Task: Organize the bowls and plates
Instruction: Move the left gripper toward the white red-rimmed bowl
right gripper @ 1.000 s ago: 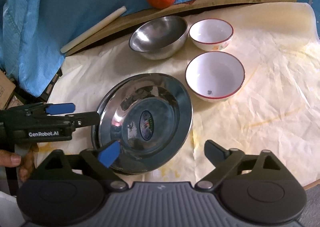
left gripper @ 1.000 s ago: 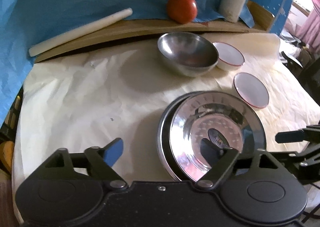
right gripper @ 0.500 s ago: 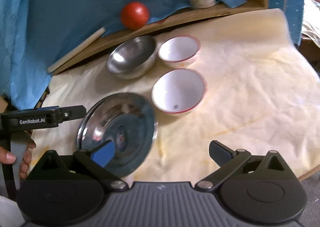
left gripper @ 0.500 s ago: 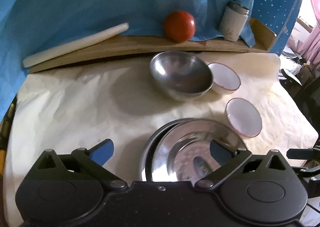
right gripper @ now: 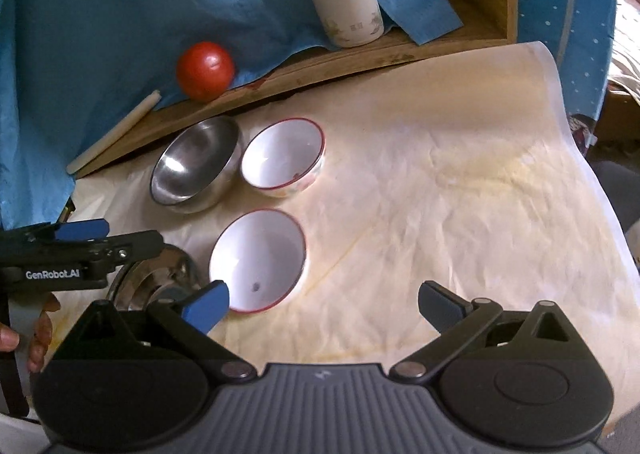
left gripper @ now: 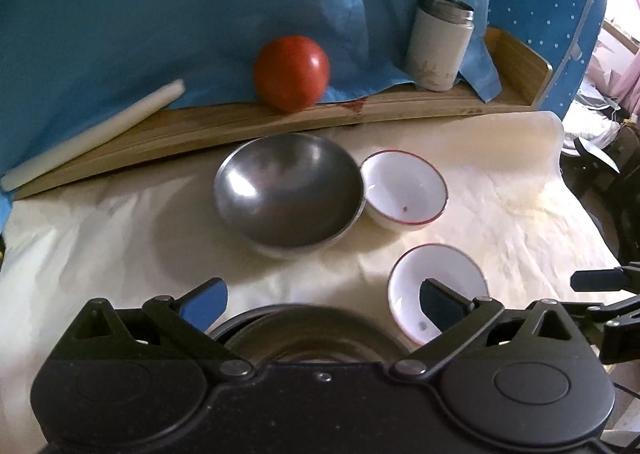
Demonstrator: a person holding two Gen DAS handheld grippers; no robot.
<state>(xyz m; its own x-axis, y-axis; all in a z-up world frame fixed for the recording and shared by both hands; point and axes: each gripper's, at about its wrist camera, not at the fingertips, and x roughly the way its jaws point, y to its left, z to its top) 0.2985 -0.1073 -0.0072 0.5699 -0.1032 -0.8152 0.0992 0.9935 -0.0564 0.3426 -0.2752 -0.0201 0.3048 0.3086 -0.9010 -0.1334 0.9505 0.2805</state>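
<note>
Steel plates (left gripper: 304,328) sit stacked on the surface, so we've just spread both claws, left claw (left gripper: 324,300) and right claw (right gripper: 324,302), empty, bowls next.

Left gripper (left gripper: 323,300): jaws spread wide, just been opening, nothing gripped betw. them; angled steeply down. Right gripper (right gripper: 323,300): jaws likewise wide, just been opening, empty; angled down. Left hand (right gripper: 38,330): seen wrapped round left gripper's handle.
</note>
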